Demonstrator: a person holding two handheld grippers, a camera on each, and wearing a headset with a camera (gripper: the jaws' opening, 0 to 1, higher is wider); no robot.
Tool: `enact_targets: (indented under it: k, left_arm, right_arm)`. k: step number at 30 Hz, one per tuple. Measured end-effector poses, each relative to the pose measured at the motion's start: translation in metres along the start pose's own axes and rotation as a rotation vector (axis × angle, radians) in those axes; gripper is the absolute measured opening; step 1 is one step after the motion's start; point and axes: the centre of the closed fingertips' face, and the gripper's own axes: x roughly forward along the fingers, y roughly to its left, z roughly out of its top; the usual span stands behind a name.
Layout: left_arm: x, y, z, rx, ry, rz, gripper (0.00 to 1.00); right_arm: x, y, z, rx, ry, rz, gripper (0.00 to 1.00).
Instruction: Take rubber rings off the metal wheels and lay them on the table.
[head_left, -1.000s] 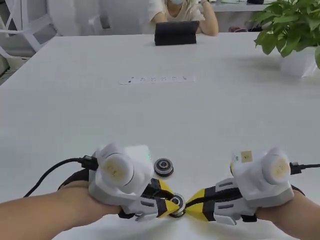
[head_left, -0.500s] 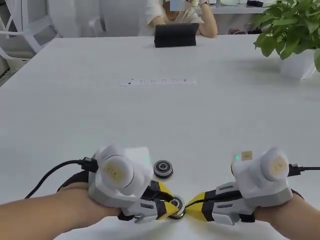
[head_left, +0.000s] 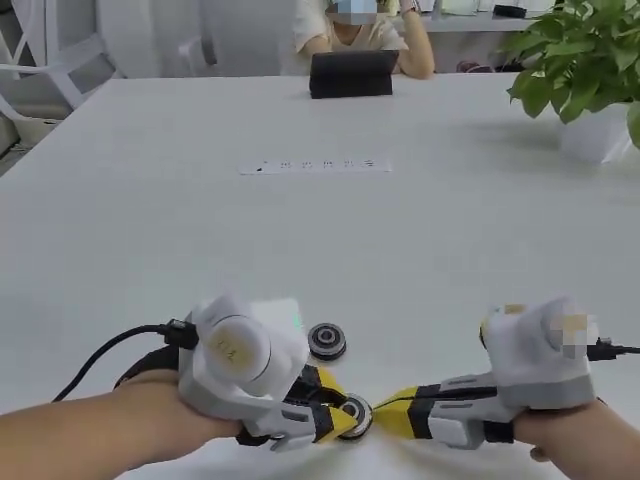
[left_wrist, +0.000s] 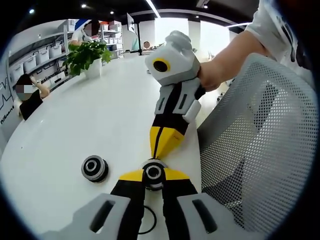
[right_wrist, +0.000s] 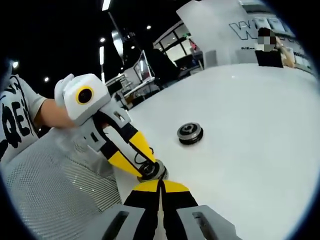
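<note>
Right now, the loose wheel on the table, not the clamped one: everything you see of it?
The loose wheel is a round disc: silvery metal hub, dark centre bore, black band around the rim that looks like its rubber ring, still on. It lies flat on the white table, nothing touching it, just beyond the left gripper and the clamped wheel that gripper holds.

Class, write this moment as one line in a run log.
left gripper: shut on wheel | right gripper: shut, tips against that wheel | second wheel: on table, untouched
</note>
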Motion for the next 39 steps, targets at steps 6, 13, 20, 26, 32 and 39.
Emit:
enact_targets:
  k: [6,13,20,26,32,39]
  left_arm:
    - [0.000,0.000,0.000,-0.001,0.002,0.003,0.07]
    - [0.000,0.000,0.000,-0.004,0.004,0.007,0.07]
    - [0.000,0.000,0.000,-0.003,0.009,0.010,0.07]
    - [0.000,0.001,0.000,0.004,0.010,0.009,0.07]
    - [0.001,0.000,0.000,0.004,0.013,0.009,0.06]
    - [0.000,0.000,-0.001,0.008,0.014,0.011,0.06]
  right_arm:
    - [0.000,0.000,0.003,0.062,-0.035,0.000,0.00]
    - [-0.001,0.005,0.006,0.072,-0.049,0.005,0.00]
    - [0.000,0.008,0.007,0.070,-0.054,0.005,0.00]
    - [0.001,0.008,0.009,0.063,-0.052,0.014,0.00]
    - [0.004,0.012,0.009,0.043,-0.046,0.025,0.00]
    - [0.009,0.018,0.010,0.030,-0.048,0.046,0.00]
